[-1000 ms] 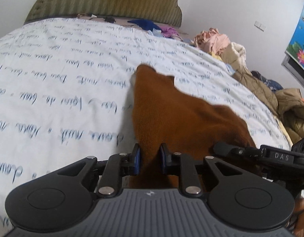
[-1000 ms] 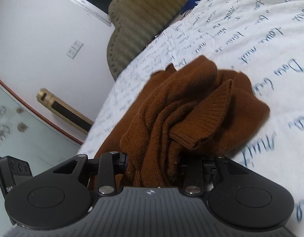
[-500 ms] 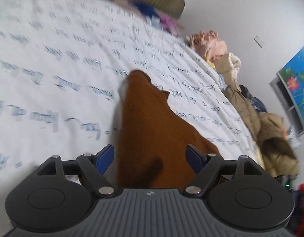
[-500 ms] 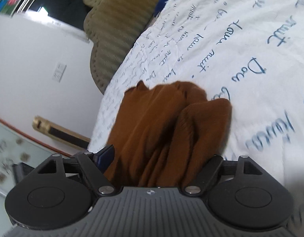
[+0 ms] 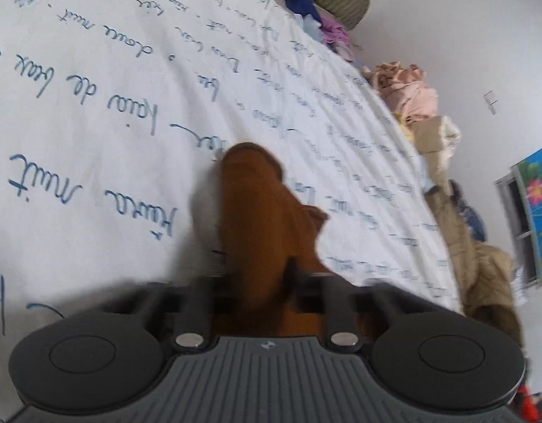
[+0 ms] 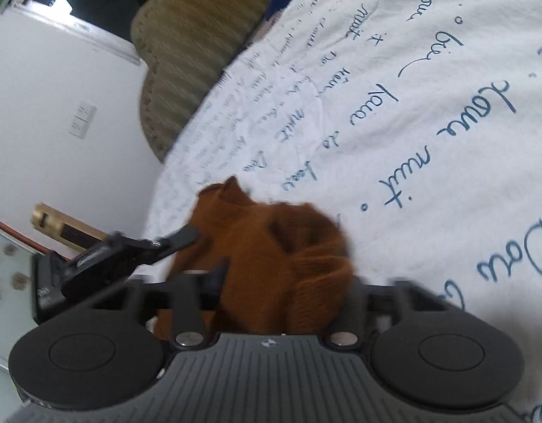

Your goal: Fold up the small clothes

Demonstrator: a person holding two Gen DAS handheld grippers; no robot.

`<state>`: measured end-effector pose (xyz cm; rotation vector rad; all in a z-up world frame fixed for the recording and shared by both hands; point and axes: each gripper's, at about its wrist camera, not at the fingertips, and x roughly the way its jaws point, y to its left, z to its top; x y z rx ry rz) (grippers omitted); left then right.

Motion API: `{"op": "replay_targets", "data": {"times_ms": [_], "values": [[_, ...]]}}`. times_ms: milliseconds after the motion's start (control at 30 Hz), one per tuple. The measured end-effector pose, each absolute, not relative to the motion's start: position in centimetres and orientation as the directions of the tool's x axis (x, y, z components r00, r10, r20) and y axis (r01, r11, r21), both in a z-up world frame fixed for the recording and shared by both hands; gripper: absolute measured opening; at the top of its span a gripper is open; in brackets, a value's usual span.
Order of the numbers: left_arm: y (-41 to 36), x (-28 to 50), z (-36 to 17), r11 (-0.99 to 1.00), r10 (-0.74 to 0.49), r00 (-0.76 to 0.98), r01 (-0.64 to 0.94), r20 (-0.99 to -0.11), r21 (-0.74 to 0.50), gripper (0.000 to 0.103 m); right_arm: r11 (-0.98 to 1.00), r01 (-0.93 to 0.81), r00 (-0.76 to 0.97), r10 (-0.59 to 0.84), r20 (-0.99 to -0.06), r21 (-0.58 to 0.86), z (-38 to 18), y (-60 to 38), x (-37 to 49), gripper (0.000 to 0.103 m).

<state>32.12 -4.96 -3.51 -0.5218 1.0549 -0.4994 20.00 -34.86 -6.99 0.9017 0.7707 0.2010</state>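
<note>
A brown knit garment (image 5: 256, 204) lies in a long narrow strip on the white bedsheet (image 5: 112, 70) with blue script. My left gripper (image 5: 262, 276) has its jaws closing, and the near end of the strip is pinched between them. In the right wrist view the same garment (image 6: 281, 253) is bunched in thick folds. My right gripper (image 6: 286, 292) has its jaws closing around that bunch. Its right finger is hidden behind the cloth. The left gripper (image 6: 186, 234) shows there too, its fingers on the garment's left edge. Both views are blurred.
An olive ribbed headboard (image 6: 200, 35) stands at the head of the bed. Blue and purple clothes (image 5: 306, 3) lie near it. A pink heap (image 5: 408, 84) and khaki jackets (image 5: 482, 268) are piled along the bed's right side. White walls lie beyond.
Both grippers held the garment a second ago, stood wide open half a second ago, and now have narrow jaws on it again. Both hands shifted, and the garment looks narrower and more bunched.
</note>
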Motion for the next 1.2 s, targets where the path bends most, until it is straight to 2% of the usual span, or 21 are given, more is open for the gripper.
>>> {"op": "replay_targets", "data": {"times_ms": [67, 233, 333, 433, 500, 600, 667, 700, 733, 767, 1033, 1100, 1200], "values": [[-4.9, 31.2, -3.1, 0.794, -0.587, 0.458, 0.165, -0.668, -0.585, 0.011, 0.648, 0.13, 0.719, 0.46, -0.521, 0.751, -6.7, -34.6, 20.2, 0.032], [-3.4, 27.8, -0.2, 0.845, -0.51, 0.636, 0.244, -0.58, -0.475, 0.009, 0.726, -0.036, 0.737, 0.483, -0.472, 0.686, -4.2, -33.0, 19.5, 0.03], [-3.4, 27.6, 0.8, 0.907, -0.404, 0.684, 0.217, -0.607, -0.36, 0.009, 0.755, -0.084, 0.755, 0.474, -0.453, 0.651, -2.9, -32.3, 19.6, 0.03], [-3.0, 28.3, 0.5, 0.922, -0.376, 0.634, 0.185, -0.676, -0.34, 0.01, 0.826, 0.02, 0.742, 0.366, -0.561, 0.564, -3.2, -31.9, 20.6, 0.041], [-2.7, 27.6, 0.8, 0.924, -0.376, 0.636, 0.198, -0.674, -0.329, 0.012, 0.867, 0.057, 0.738, 0.298, -0.606, 0.495, -3.5, -31.6, 20.3, 0.057], [-2.6, 25.6, 1.1, 0.93, -0.367, 0.636, 0.227, -0.678, -0.291, 0.022, 0.87, 0.061, 0.755, 0.28, -0.593, 0.489, -3.6, -31.8, 18.6, 0.069], [-2.2, 24.0, 0.9, 0.931, -0.365, 0.627, 0.241, -0.688, -0.274, 0.045, 0.857, 0.069, 0.764, 0.283, -0.58, 0.51, -3.3, -32.2, 17.2, 0.071], [-2.0, 23.1, 0.9, 0.933, -0.361, 0.63, 0.244, -0.687, -0.266, 0.052, 0.859, 0.072, 0.768, 0.277, -0.577, 0.507, -3.1, -32.1, 16.3, 0.074], [-1.6, 22.0, 0.9, 0.933, -0.359, 0.639, 0.243, -0.68, -0.264, 0.063, 0.865, 0.075, 0.773, 0.263, -0.577, 0.495, -2.8, -32.1, 15.6, 0.074], [-1.1, 21.0, 0.9, 0.931, -0.365, 0.649, 0.247, -0.668, -0.27, 0.068, 0.874, 0.074, 0.779, 0.25, -0.575, 0.481, -2.5, -32.0, 14.7, 0.075], [2.9, 14.5, 0.2, 0.899, -0.437, 0.604, 0.269, -0.666, -0.346, 0.068, 0.848, 0.036, 0.799, 0.294, -0.525, 0.53, -2.1, -31.2, 6.5, 0.081], [3.4, 13.1, -0.3, 0.903, -0.43, 0.598, 0.277, -0.677, -0.329, 0.068, 0.835, 0.018, 0.803, 0.315, -0.506, 0.55, -2.1, -31.1, 4.8, 0.089], [3.4, 11.5, -1.1, 0.922, -0.377, 0.595, 0.313, -0.709, -0.228, 0.069, 0.846, -0.016, 0.781, 0.344, -0.522, 0.533, -2.8, -30.0, 3.6, 0.092]]}}
